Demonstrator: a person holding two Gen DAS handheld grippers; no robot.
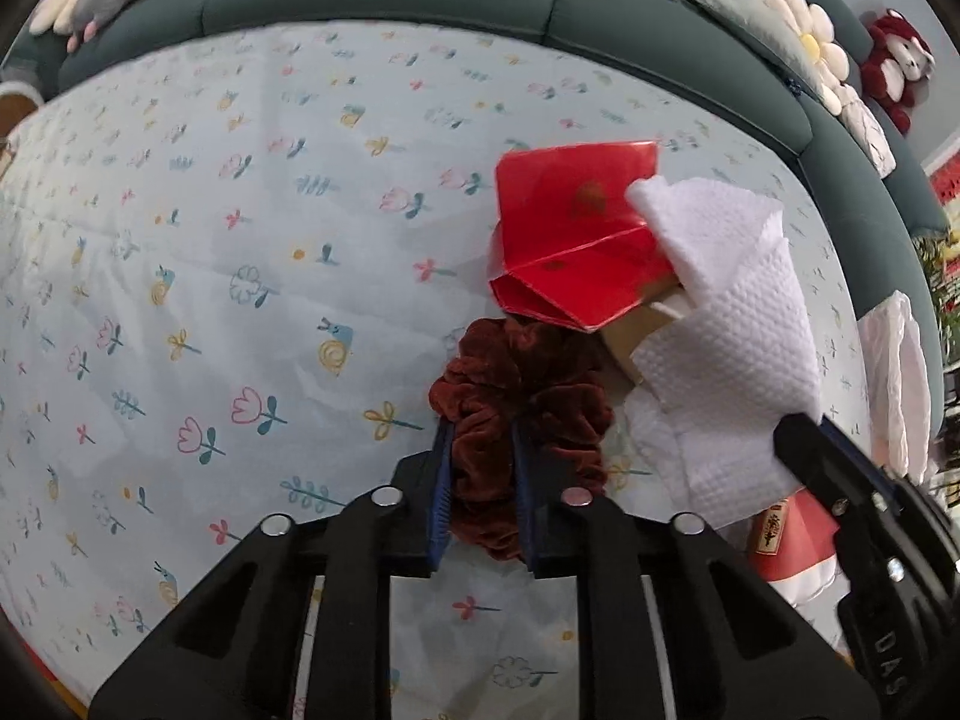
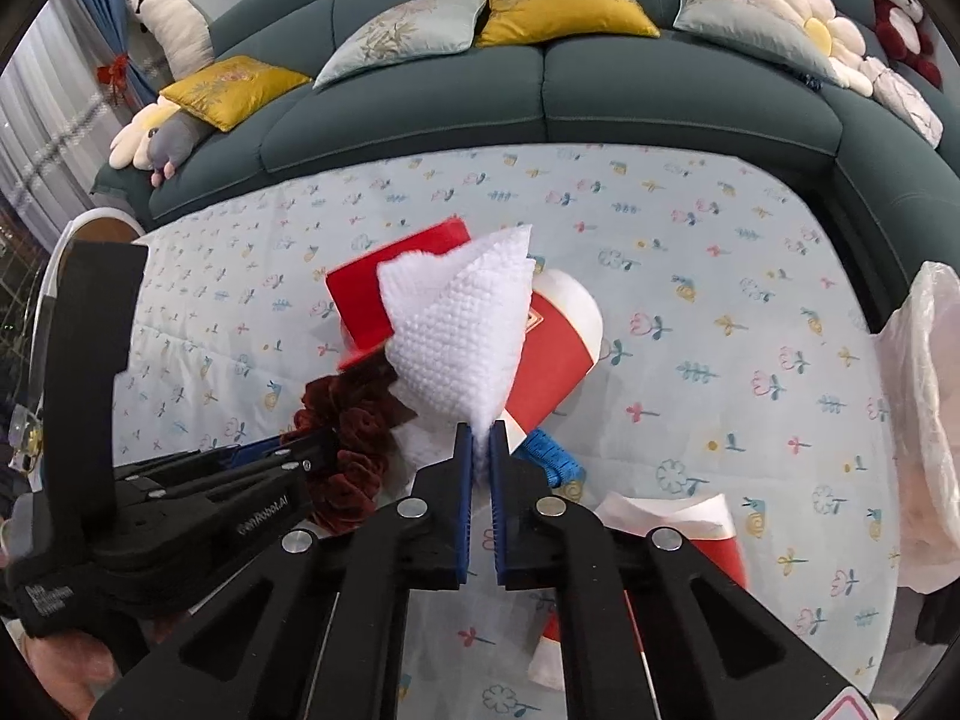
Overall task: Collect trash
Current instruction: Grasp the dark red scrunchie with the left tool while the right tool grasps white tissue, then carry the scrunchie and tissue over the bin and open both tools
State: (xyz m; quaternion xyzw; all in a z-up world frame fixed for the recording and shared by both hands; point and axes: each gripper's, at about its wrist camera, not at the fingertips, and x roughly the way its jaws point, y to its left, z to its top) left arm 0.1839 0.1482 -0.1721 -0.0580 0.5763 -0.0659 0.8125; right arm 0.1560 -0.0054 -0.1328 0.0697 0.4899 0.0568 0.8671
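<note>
Dark green sectional sofa (image 2: 540,90) wraps the far and right sides of the table; yellow cushions (image 2: 558,6), grey cushions (image 2: 408,36), a daisy-shaped pillow (image 2: 810,30) and a red-and-white plush bear (image 2: 894,12) sit along it.

Table under a pale blue floral tablecloth (image 1: 210,240); left half is bare cloth, clutter sits centre-right.

Thin plastic bag (image 2: 924,420) stands at the table's right edge, well apart from the pile.

Pile, largest first: red paper cup (image 2: 558,354) lying on its side; folded red paper packet (image 1: 570,240) partly under the tissue; second red cup (image 2: 702,534) near the right gripper's base; blue item (image 2: 552,456) beside the cup, type unclear.

White embossed paper towel (image 2: 462,336): lifted, standing up as a cone, blocks the view of packet and cup behind it. Right gripper (image 2: 479,438) has its jaws pinched together on the towel's lower tip.

Dark red velvet scrunchie (image 1: 516,414): on the cloth just beside the packet. Left gripper (image 1: 480,438) jaws clamped on it, fabric bulging between and over the blue pads (image 1: 444,486)
</note>
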